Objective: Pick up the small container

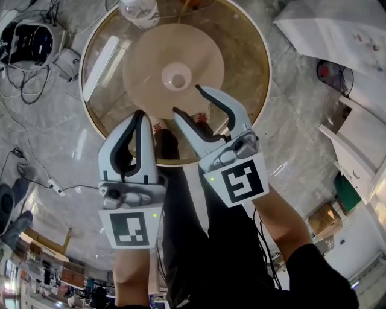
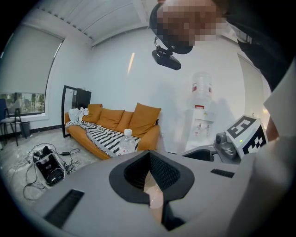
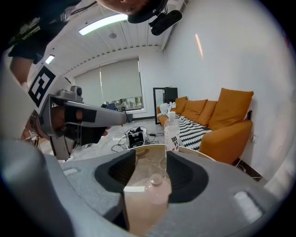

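The small container (image 1: 177, 79), a pale translucent cup, stands at the middle of the round glass table (image 1: 247, 42). My right gripper (image 1: 187, 100) is open just short of it, with nothing between its fingers. In the right gripper view the small container (image 3: 156, 186) shows ahead through the gap of my right gripper (image 3: 150, 161). My left gripper (image 1: 140, 116) hangs over the table's near edge, to the left of the right one. Its jaws are together and hold nothing. In the left gripper view my left gripper (image 2: 151, 185) shows its pads nearly touching.
A clear water bottle (image 1: 140, 11) stands at the table's far edge, also the water bottle (image 3: 172, 132) beyond the container. Cables and a power strip (image 1: 54, 186) lie on the floor at left. White cabinets (image 1: 362, 151) stand at right. An orange sofa (image 3: 222, 125) is behind.
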Demonstrator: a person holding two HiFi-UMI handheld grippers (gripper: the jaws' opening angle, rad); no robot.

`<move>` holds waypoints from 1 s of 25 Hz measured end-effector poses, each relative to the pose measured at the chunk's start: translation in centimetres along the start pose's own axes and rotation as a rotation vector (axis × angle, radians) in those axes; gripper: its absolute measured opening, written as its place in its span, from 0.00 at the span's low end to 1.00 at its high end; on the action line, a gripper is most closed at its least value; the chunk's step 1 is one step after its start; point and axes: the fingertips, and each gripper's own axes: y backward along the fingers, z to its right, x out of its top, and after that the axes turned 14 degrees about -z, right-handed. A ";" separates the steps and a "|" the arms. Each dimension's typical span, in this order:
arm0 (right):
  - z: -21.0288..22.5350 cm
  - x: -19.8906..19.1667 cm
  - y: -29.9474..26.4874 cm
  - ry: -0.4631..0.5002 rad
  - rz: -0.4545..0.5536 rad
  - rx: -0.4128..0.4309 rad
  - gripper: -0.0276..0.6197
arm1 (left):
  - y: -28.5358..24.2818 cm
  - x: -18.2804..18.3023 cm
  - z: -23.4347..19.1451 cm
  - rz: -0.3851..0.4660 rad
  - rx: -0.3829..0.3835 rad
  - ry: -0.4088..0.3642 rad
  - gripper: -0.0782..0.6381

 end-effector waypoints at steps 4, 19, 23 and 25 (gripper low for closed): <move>0.1 -1.0 -1.5 0.013 -0.012 -0.006 0.36 | -0.8 -1.7 -0.5 -0.009 -0.008 0.002 0.12; 0.6 -5.9 -6.8 -0.011 -0.054 -0.017 0.36 | -3.7 -6.0 -0.2 -0.017 -0.051 -0.003 0.12; 0.5 -7.3 -8.2 -0.029 -0.069 -0.013 0.36 | -4.7 -7.7 -0.3 -0.030 -0.068 -0.004 0.12; 0.6 -8.1 -8.9 -0.040 -0.077 -0.014 0.36 | -5.2 -8.5 -0.4 -0.034 -0.073 -0.005 0.12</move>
